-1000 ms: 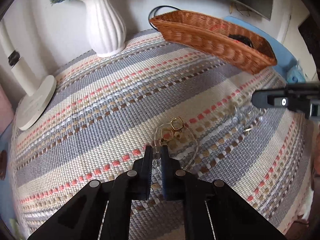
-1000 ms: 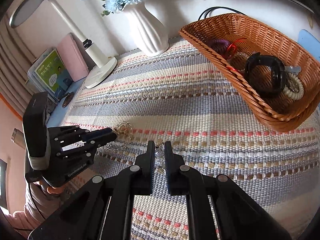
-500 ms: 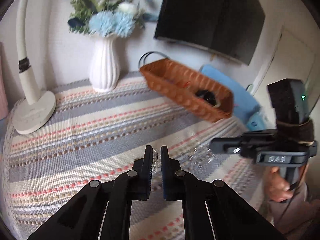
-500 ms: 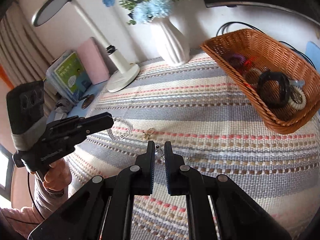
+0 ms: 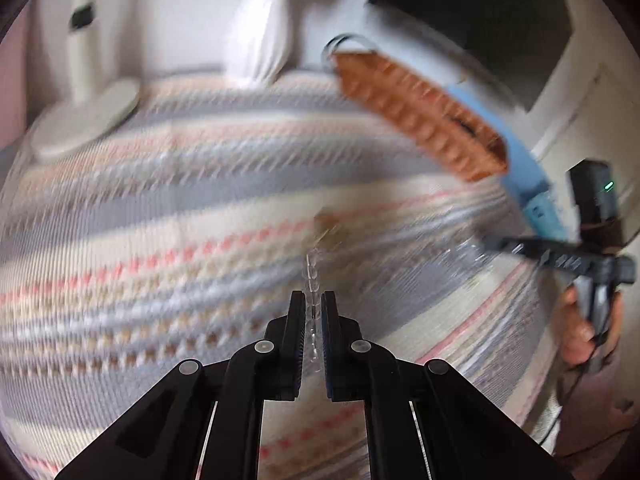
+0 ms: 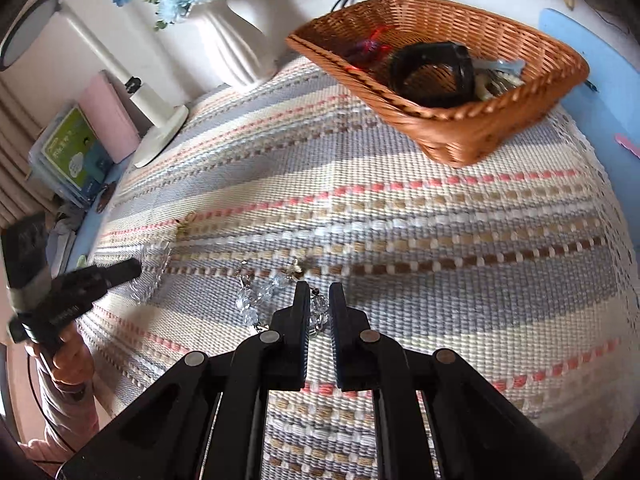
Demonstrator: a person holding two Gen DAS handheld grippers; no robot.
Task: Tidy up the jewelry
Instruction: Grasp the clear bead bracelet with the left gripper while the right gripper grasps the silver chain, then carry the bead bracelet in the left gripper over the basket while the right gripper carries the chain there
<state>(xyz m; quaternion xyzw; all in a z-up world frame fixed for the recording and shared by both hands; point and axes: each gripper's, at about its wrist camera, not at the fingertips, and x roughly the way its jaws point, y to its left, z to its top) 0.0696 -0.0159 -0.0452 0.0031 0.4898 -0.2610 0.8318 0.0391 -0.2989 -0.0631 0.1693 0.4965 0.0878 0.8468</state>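
Observation:
My left gripper (image 5: 313,300) is shut on a clear beaded bracelet (image 5: 312,276) and holds it above the striped woven mat (image 5: 160,208); this view is motion-blurred. The bracelet also hangs from it in the right wrist view (image 6: 154,272). My right gripper (image 6: 319,294) is shut on a crystal bead bracelet (image 6: 260,292) that trails left over the mat (image 6: 440,240). Gold earrings (image 6: 182,226) lie on the mat. The wicker basket (image 6: 460,136) at the back right holds a black bangle (image 6: 432,72) and other jewelry.
A white vase of blue flowers (image 6: 228,40) and a white desk lamp (image 6: 156,120) stand at the back left. Books and a pink box (image 6: 80,148) sit off the mat's left edge. A dark monitor (image 5: 480,12) hangs behind the basket.
Both grippers have lifted their bracelets off the mat and moved; the right one has swung closer to the basket. The gold earrings stay on the mat.

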